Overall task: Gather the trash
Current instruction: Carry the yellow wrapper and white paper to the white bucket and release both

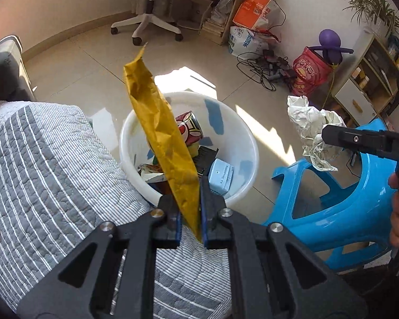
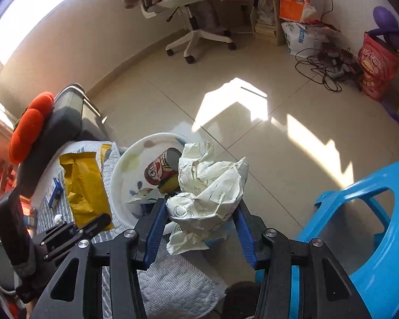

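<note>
My left gripper (image 1: 190, 212), nearly closed, pinches a yellow wrapper (image 1: 162, 133) above the white bin (image 1: 242, 138); my right gripper (image 2: 199, 228), half-spread, clamps crumpled paper (image 2: 210, 186) beside that bin's rim.

Bright sun patches and sharp shadows are seen on the floor (image 2: 252, 79) beyond the white bin (image 1: 242, 143), and edges are bent.

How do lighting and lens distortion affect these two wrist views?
Left wrist view: hard sun patches on the floor behind the white bin, dark fisheye corners, sharp yellow wrapper. Right wrist view: window blown out upper left, walls bowed, crumpled paper evenly lit and crisp.
</note>
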`<action>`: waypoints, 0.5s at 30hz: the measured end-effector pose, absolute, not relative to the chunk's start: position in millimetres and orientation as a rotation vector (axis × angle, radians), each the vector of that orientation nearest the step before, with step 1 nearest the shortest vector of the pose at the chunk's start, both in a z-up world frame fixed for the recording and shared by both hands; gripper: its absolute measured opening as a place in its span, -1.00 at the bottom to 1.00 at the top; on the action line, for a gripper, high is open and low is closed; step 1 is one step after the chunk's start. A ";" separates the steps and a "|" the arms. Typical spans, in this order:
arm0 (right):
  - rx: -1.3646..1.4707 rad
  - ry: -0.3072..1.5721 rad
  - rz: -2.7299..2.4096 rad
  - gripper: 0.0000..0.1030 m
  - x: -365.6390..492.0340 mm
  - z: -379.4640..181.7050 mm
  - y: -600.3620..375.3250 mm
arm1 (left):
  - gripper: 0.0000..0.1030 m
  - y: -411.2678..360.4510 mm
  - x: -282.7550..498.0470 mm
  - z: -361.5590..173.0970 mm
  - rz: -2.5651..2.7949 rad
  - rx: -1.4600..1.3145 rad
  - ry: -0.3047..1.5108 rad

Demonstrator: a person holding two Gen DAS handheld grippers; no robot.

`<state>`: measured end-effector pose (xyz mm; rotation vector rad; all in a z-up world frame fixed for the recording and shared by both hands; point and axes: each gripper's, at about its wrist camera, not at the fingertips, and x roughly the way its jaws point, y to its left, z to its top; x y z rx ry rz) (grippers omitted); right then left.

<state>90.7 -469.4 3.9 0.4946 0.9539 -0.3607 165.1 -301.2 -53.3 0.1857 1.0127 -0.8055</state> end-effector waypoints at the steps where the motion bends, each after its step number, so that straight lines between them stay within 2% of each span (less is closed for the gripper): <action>1: 0.496 0.955 -0.364 0.00 90.6 3.4 -471.5 | -0.52 -301.3 167.0 -56.0 -0.794 0.191 1.013; 2: 0.498 0.957 -0.367 0.00 91.1 2.8 -472.9 | -0.32 -300.6 169.1 -58.5 -0.774 0.195 1.022; 3: 0.499 0.958 -0.370 0.00 92.3 1.9 -473.4 | 0.17 -298.9 171.3 -60.2 -0.740 0.193 1.036; 4: 0.501 0.959 -0.371 0.00 93.1 1.5 -474.2 | 0.46 -295.0 173.1 -61.0 -0.707 0.187 1.042; 10: 0.488 0.976 -0.366 0.00 106.7 -4.4 -468.1 | 0.90 -264.7 178.4 -58.1 -0.609 0.177 1.075; 15: 0.475 0.987 -0.351 0.01 120.2 -7.3 -456.5 | 0.98 -243.2 175.7 -55.1 -0.564 0.182 1.086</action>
